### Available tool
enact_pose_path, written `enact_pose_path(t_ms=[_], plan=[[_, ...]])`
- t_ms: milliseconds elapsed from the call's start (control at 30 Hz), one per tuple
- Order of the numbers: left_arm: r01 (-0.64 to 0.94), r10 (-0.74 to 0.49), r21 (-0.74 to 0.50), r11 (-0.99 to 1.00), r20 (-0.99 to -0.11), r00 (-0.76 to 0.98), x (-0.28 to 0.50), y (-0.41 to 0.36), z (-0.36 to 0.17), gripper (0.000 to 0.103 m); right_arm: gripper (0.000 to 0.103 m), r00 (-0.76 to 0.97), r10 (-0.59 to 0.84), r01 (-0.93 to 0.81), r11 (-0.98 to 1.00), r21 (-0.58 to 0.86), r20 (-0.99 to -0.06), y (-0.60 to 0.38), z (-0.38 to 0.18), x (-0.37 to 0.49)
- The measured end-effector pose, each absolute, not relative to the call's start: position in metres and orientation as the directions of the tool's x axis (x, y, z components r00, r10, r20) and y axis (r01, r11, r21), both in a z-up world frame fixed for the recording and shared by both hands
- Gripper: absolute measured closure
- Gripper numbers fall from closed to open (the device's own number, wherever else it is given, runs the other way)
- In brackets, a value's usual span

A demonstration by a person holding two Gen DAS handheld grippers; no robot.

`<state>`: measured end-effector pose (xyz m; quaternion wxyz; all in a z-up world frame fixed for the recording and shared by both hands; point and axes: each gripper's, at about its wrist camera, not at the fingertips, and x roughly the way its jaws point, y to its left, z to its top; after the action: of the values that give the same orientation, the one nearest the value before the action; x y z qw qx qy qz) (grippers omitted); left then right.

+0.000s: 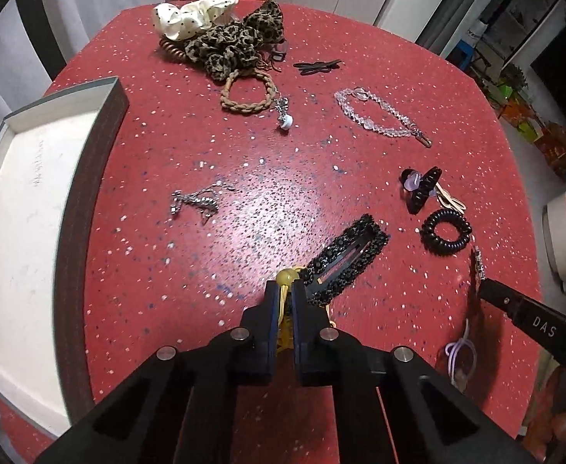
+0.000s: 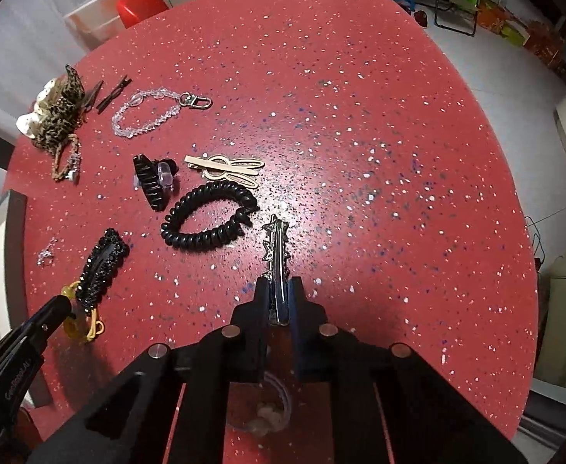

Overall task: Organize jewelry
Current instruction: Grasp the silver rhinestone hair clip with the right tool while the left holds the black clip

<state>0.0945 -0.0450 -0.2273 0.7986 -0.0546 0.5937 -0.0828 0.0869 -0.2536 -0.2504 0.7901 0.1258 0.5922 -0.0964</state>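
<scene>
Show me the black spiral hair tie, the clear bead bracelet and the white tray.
black spiral hair tie (image 2: 205, 216): right wrist view, on its upper coil.
clear bead bracelet (image 1: 372, 121): left wrist view, on a large bead along the lower strand.
white tray (image 1: 31, 201): left wrist view, on its bare floor.

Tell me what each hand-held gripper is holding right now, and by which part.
The left hand-held gripper pinches the yellow hair tie by its cord, just below the bead. The right hand-held gripper grips the silver star hair clip near one end.

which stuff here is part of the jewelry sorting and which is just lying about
Part of the job:
yellow hair tie in left gripper
silver star clip in right gripper
white tray
crystal bracelet

Lying about:
red chair
clear bin
</scene>
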Motion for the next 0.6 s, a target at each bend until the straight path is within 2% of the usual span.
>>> enact_pose_path(t_ms=[167, 200, 233, 600], plan=[[0.06, -0.221, -0.212, 0.975, -0.933, 0.284, 0.084, -0.032, -0.212, 0.095, 0.093, 0.286, 0.027, 0.29, 0.95, 0.113, -0.958, -0.27, -0.229, 0.061], [0.064, -0.226, -0.217, 0.974, -0.931, 0.286, 0.082, -0.03, -0.208, 0.101, 0.093, 0.287, 0.036, 0.288, 0.95, 0.122, -0.957, -0.27, -0.227, 0.059], [0.07, -0.232, -0.221, 0.973, -0.93, 0.285, 0.081, -0.029, -0.204, 0.102, 0.093, 0.288, 0.044, 0.287, 0.949, 0.13, -0.957, -0.27, -0.224, 0.057], [0.117, -0.232, -0.206, 0.972, -0.928, 0.291, 0.063, -0.027, -0.175, 0.102, 0.093, 0.292, 0.089, 0.268, 0.948, 0.171, -0.952, -0.272, -0.2, 0.029]])
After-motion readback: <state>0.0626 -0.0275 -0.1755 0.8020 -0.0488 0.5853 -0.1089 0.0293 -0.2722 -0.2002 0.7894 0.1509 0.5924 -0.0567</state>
